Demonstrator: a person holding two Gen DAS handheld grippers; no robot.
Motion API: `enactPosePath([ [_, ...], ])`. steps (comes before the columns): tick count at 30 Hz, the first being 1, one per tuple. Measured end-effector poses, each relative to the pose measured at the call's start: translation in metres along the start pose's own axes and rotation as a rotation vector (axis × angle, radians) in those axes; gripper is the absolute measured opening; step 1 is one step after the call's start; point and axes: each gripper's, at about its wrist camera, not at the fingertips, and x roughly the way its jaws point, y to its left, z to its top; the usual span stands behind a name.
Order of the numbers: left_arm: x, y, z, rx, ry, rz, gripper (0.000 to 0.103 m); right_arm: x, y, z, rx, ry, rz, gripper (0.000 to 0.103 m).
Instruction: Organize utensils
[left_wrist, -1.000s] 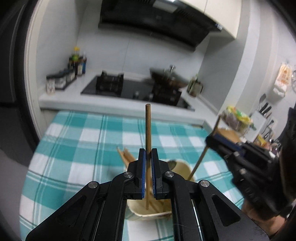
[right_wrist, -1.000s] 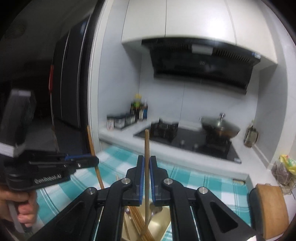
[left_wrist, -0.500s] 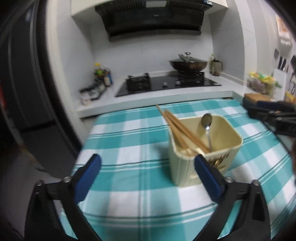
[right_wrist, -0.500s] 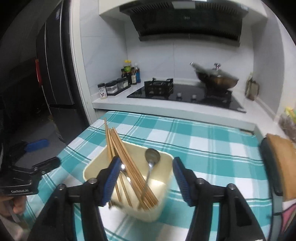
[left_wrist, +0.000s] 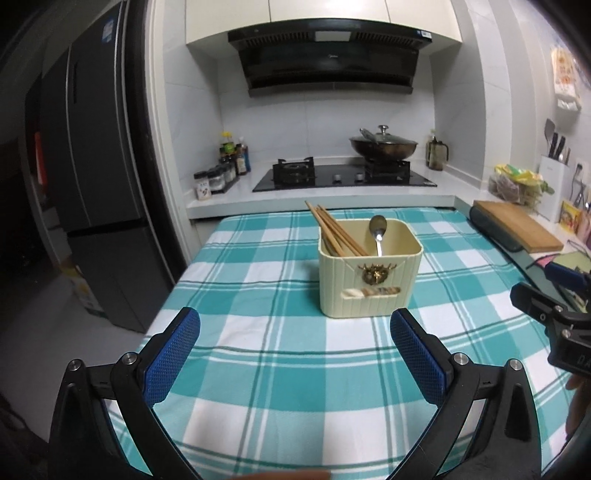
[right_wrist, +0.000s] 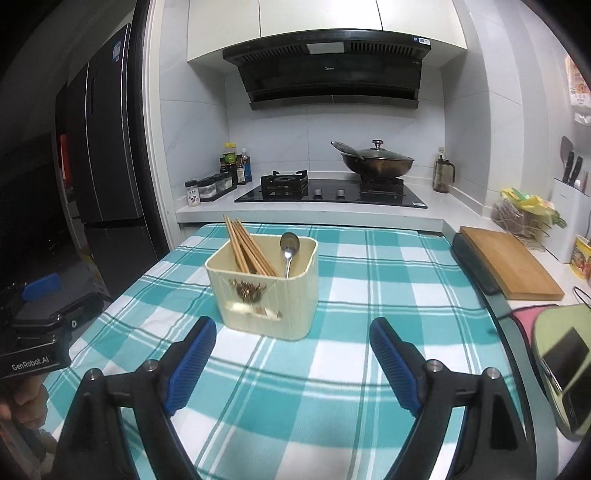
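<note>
Holder (left_wrist: 370, 284): chopsticks (left_wrist: 334, 232), spoon (left_wrist: 378, 232) inside; 12 o'clock of left gripper (left_wrist: 295, 334).
Left gripper: spread, empty.
Right gripper (right_wrist: 291, 343): opening, empty.

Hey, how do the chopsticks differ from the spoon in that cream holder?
The chopsticks are brown wood, while the spoon is shiny metal. The chopsticks are a bundle of several leaning toward the left end of the holder; the spoon is a single piece standing nearly upright to their right. The chopsticks reach higher above the rim than the spoon's bowl. Both stand inside the same holder, held by neither gripper.
</note>
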Motion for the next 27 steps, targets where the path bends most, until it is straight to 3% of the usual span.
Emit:
enactPosePath([
  [8, -0.019, 0.01, 0.0, -0.037, 0.039, -0.016, 0.103, -0.031, 0.022, -0.006, -0.023, 0.009, -0.027, 0.087],
  [27, -0.036, 0.014, 0.003, -0.032, 0.061, 0.011, 0.103, -0.051, 0.042, -0.003, -0.021, 0.046, -0.018, 0.087],
])
